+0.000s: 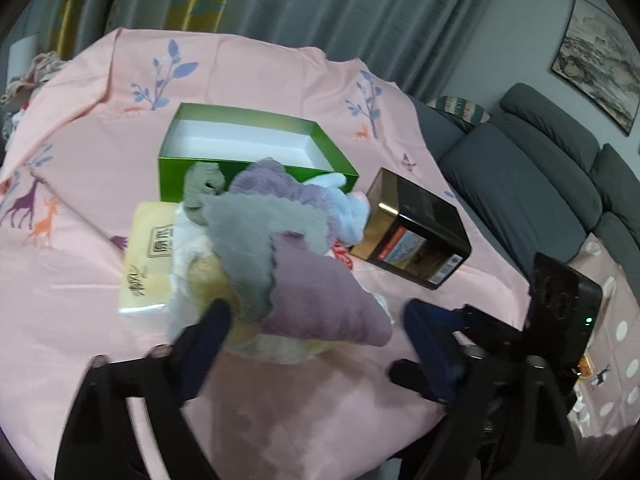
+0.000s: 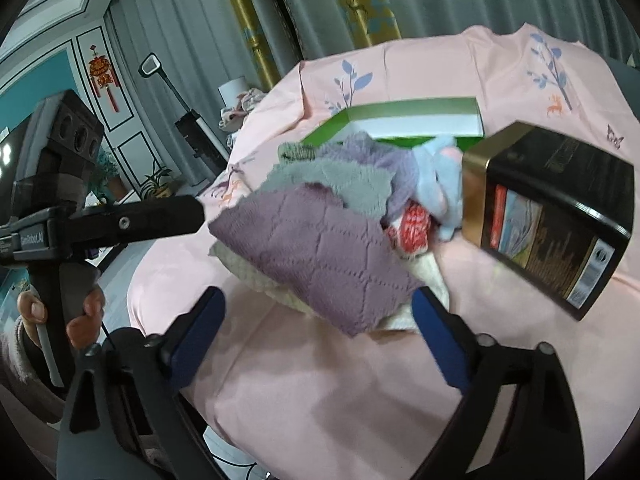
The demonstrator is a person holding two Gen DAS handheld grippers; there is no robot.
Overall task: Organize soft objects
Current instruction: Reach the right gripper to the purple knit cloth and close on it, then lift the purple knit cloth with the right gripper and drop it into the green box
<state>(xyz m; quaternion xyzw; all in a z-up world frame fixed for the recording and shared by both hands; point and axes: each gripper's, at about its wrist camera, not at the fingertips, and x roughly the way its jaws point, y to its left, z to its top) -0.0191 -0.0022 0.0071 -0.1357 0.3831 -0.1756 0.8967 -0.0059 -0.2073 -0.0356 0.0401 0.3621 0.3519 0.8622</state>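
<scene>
A pile of soft cloths lies on the pink tablecloth point(image 1: 280, 408): a mauve quilted cloth point(image 1: 320, 300) on top, a grey cloth point(image 1: 248, 240), a lilac fluffy one point(image 1: 272, 180), a cream towel point(image 1: 208, 280) beneath, and a light blue plush point(image 1: 352, 212). Behind it stands an open green box point(image 1: 256, 148) with a white, empty inside. My left gripper point(image 1: 316, 320) is open, its fingers either side of the pile's near edge. My right gripper point(image 2: 316, 304) is open just before the mauve cloth point(image 2: 312, 248). The box also shows in the right wrist view point(image 2: 400, 116).
A black and gold tin point(image 1: 416, 228) lies on its side right of the pile; it also shows in the right wrist view point(image 2: 552, 216). A yellow tissue pack point(image 1: 148, 256) lies left of the pile. A grey sofa point(image 1: 540, 176) stands beyond the table's right edge.
</scene>
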